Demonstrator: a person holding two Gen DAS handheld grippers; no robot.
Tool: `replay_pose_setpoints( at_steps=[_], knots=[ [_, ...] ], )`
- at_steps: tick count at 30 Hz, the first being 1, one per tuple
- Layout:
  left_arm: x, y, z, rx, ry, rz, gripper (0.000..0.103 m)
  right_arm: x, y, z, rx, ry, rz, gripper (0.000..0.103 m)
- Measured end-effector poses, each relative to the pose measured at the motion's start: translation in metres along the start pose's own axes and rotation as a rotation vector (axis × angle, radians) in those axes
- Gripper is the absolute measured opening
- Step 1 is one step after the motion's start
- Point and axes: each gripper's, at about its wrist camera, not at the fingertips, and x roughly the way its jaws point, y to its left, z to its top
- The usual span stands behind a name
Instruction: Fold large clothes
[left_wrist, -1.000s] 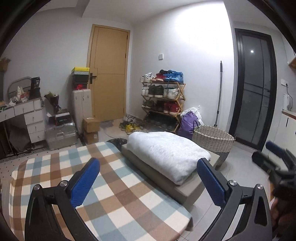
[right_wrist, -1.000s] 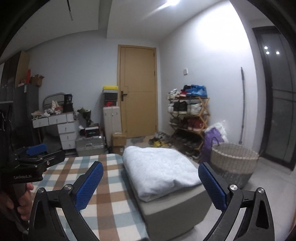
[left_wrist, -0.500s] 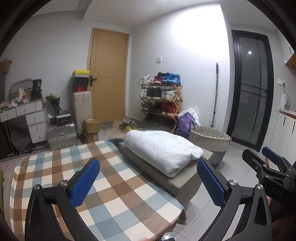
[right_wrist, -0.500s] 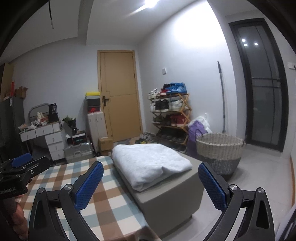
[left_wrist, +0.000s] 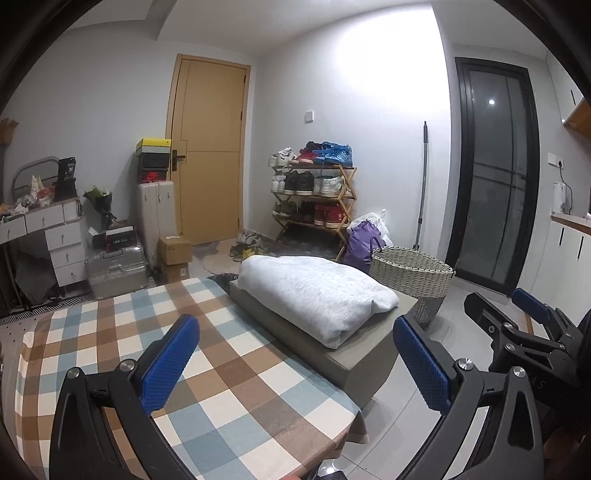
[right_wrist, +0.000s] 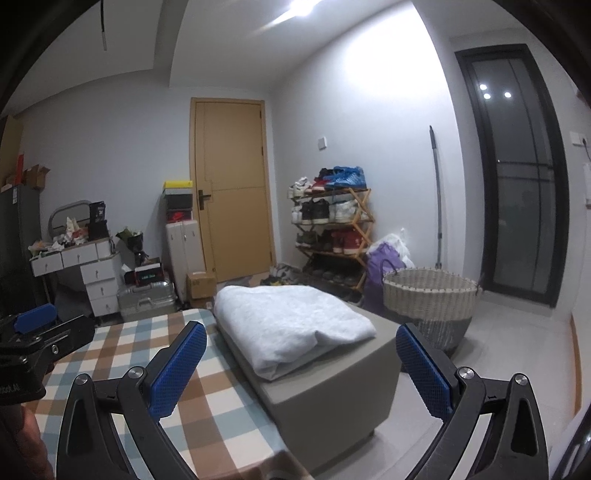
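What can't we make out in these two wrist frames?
- Wicker basket contents: both views, its rim hides the inside.
- Folded white garment type: both views, folds hide its shape.
- Box labels by the door: too small.
- Checked tablecloth near edge: right view, right gripper covers it, and it is blurred.

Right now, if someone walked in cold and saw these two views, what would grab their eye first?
Probably the folded white garment lying on the grey ottoman, which stands against the checkered table. Next, the blue-padded left gripper and right gripper, jaws wide and empty, in the foreground. Behind, a woven basket stands on the floor near a crowded shoe rack.
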Motion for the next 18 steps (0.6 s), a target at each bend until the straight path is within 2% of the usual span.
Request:
replay_pose_setpoints(
  at_steps=[3, 18],
  knots=[
    [-0.0007, -0.0003, 0.0001, -0.002, 0.007, -0.005, 0.102, -0.0024, 0.0015, -0.0039, 0.004, -0.025, -0.044, 0.103],
    [-0.0019, -0.0060, 0.0000, 0.015, 0.020, -0.001, 0.102, -0.0027, 0.0042, -0.0044, 0.002, 0.001, -0.025, 0.103]
  ],
)
